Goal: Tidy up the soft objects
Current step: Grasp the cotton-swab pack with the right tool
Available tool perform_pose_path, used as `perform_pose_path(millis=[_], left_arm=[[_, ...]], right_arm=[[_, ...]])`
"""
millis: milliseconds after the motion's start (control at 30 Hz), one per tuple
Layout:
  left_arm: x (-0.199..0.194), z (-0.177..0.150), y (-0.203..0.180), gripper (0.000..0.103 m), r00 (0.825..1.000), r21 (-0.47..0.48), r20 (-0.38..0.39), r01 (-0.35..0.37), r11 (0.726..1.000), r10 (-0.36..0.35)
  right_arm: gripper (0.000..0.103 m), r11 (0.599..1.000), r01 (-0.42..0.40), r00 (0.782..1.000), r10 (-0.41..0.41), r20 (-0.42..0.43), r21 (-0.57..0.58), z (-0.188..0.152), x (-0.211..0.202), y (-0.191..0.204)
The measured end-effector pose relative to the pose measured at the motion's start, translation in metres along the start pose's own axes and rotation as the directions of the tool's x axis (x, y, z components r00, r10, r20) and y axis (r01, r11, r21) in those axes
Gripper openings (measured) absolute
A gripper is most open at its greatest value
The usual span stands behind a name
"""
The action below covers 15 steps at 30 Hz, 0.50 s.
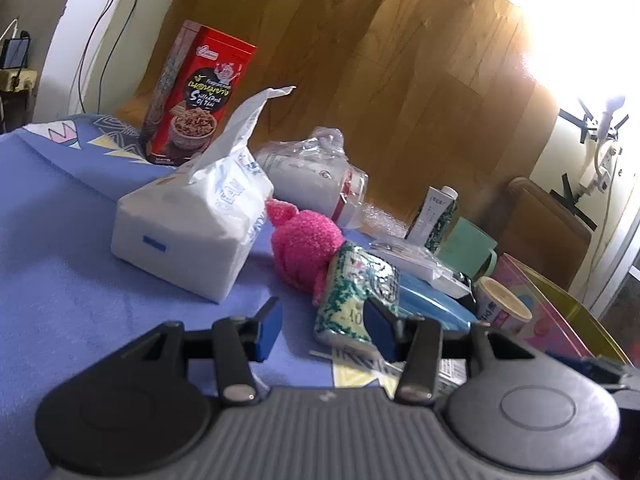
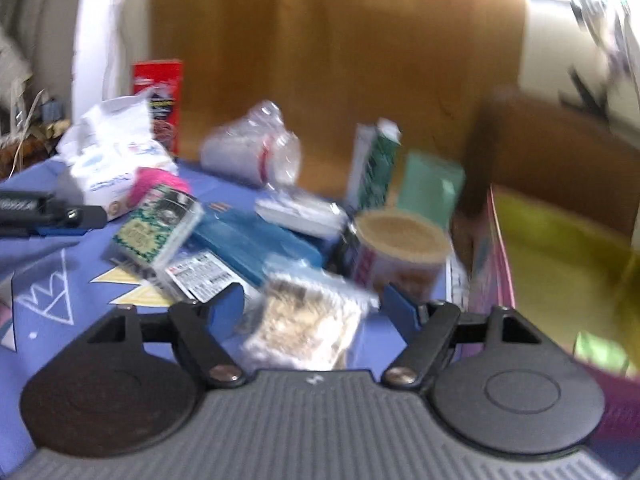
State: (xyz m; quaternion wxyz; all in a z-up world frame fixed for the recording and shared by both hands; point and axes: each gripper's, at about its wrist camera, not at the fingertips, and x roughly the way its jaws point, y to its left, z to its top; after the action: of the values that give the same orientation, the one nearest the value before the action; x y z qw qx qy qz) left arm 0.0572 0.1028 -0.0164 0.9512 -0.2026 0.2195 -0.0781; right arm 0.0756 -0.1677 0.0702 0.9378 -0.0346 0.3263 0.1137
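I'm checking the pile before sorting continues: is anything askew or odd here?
The green-patterned packet leans tilted against the pink fuzzy toy instead of lying flat. A tissue sheet sticks up loosely from the tissue pack.

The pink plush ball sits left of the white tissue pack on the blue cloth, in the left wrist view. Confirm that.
Not quite. In the left wrist view the pink plush ball sits right of the white tissue pack, close against its lower right corner. It does lie on the blue cloth.
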Motion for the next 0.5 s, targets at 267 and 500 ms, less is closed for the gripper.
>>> perform_pose_path(millis=[267, 500], left_arm=[[-0.004, -0.001, -0.013, 0.043, 0.990, 0.018, -0.067, 0.126, 0.992, -0.124], [0.011, -0.022, -0.079, 0.042, 0.888, 0.034, -0.358, 0.323, 0.946, -0.290]], right_arm=[[0.047, 0.983, -0.165, 0.983, 0.171, -0.067, 0.075, -0.011, -0.013, 0.001], [0.050, 0.966, -0.246, 0.966, 0.251, -0.060, 0.085, -0.034, -0.044, 0.001]])
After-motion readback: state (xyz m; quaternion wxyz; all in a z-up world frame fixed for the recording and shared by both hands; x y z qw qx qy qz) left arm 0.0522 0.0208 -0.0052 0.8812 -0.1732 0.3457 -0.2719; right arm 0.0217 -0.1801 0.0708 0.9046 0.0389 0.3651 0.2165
